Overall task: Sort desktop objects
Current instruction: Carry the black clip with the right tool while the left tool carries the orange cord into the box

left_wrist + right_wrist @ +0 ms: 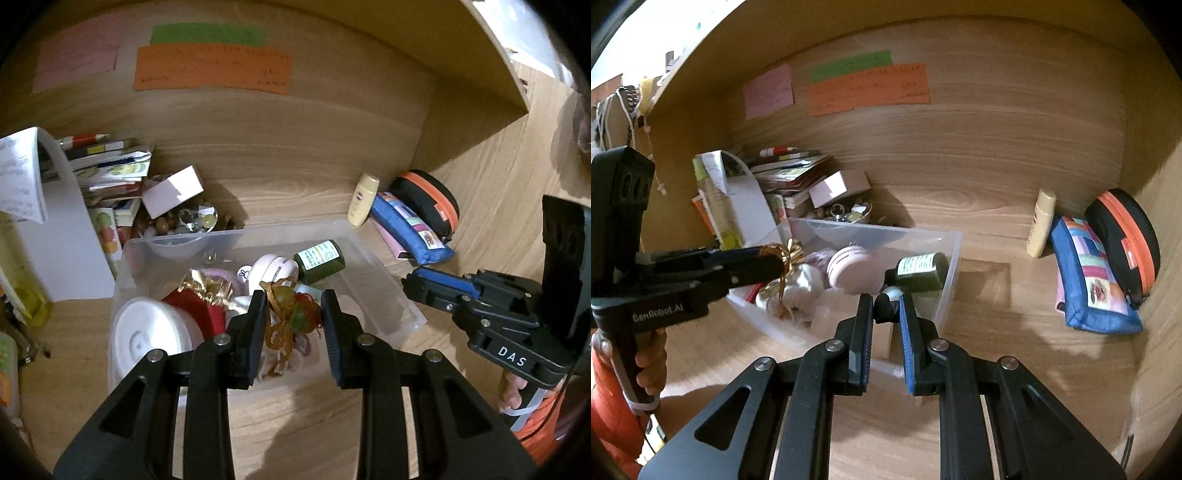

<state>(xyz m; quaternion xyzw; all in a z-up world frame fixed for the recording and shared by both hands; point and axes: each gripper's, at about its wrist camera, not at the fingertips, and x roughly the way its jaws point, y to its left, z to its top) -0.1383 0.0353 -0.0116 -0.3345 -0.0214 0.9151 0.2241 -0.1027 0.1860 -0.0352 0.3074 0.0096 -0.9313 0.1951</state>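
A clear plastic bin (373,266) sits on the wooden desk and holds a dark green bottle (320,260), a pink round case (273,271), a red pouch with gold ribbon (199,306) and a white lid (147,336). My left gripper (293,314) hovers over the bin, with a brown-corded bead charm (291,314) between its fingers. In the right wrist view, my right gripper (886,306) is shut on a small dark rounded object (886,304) at the bin's (945,291) near right corner, beside the green bottle (919,269).
A cream lotion bottle (1041,223), a blue patchwork pouch (1089,273) and a black-and-orange zip case (1126,240) lie at the right against the back wall. Stacked books, a white box (173,190) and a dish of beads (192,221) crowd the left.
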